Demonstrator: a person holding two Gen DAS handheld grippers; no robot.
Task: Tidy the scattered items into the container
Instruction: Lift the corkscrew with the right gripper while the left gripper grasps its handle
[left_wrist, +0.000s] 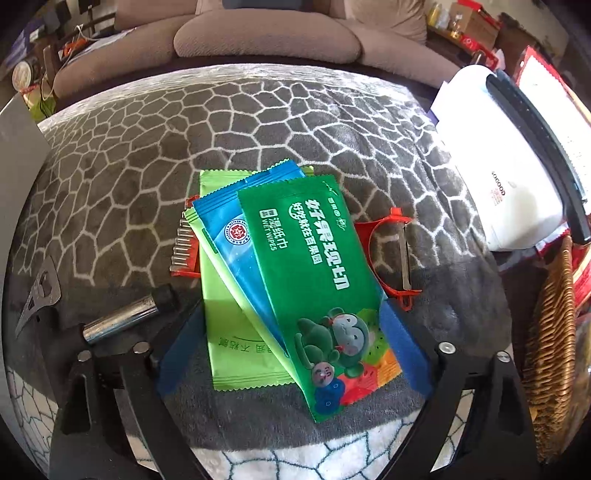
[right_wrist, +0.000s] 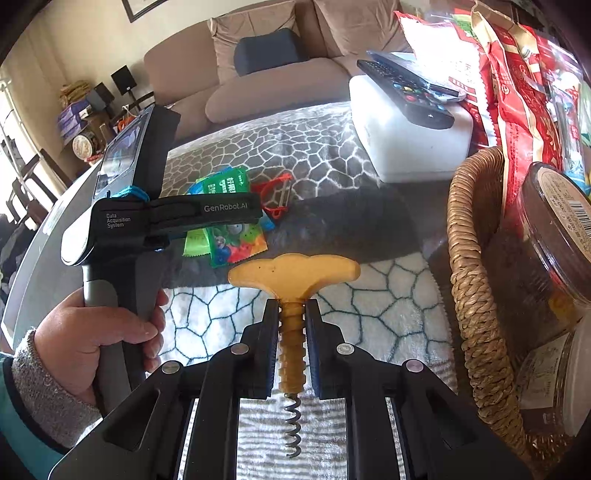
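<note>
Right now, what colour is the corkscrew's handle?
Yellowish tan; the corkscrew handle shows best in the right wrist view.

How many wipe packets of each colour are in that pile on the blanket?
Dark green wipe packet: 1
Blue wipe packet: 1
Light green wipe packet: 1, maybe another edge poking out underneath, too hidden to tell
Total: 3 clearly showing
</note>
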